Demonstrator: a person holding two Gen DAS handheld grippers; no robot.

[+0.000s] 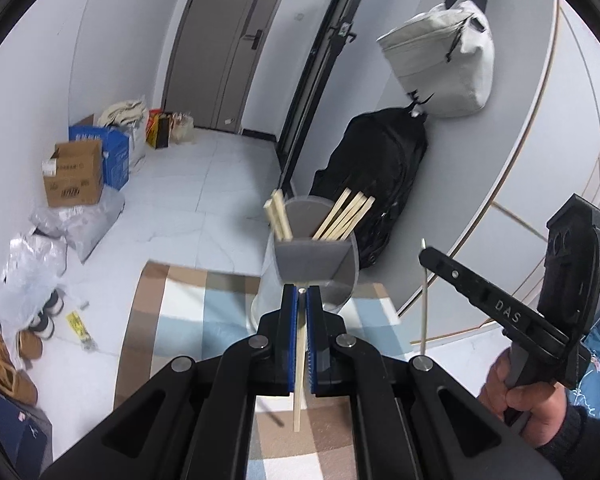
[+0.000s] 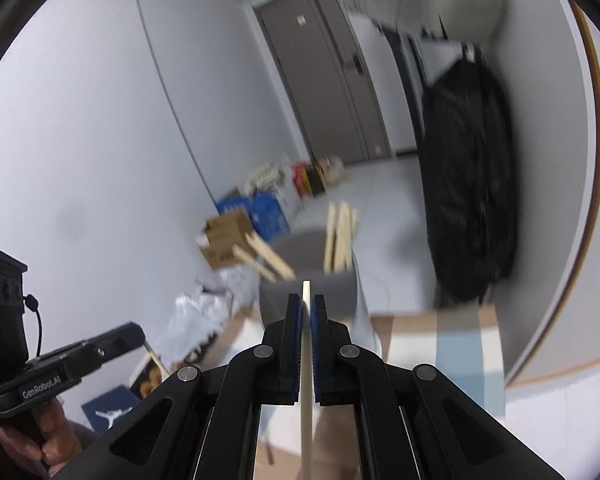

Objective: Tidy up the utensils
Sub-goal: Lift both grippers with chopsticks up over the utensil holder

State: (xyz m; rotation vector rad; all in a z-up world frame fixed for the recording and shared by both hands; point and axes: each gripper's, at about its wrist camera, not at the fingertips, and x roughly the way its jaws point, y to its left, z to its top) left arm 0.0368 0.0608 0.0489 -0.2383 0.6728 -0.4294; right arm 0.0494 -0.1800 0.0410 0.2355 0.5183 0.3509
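1. Left gripper (image 1: pixel 301 294) clamped on one chopstick (image 1: pixel 300 360); long axis runs along the fingers, tip toward the grey divided holder (image 1: pixel 312 264).
2. Right gripper (image 2: pixel 307 304) clamped on another chopstick (image 2: pixel 306 380), likewise aligned, tip just before the holder.
3. Holder's chopsticks (image 1: pixel 346 216) lean outward.

Even indoor light; fisheye bending at edges; right wrist view motion-blurred.
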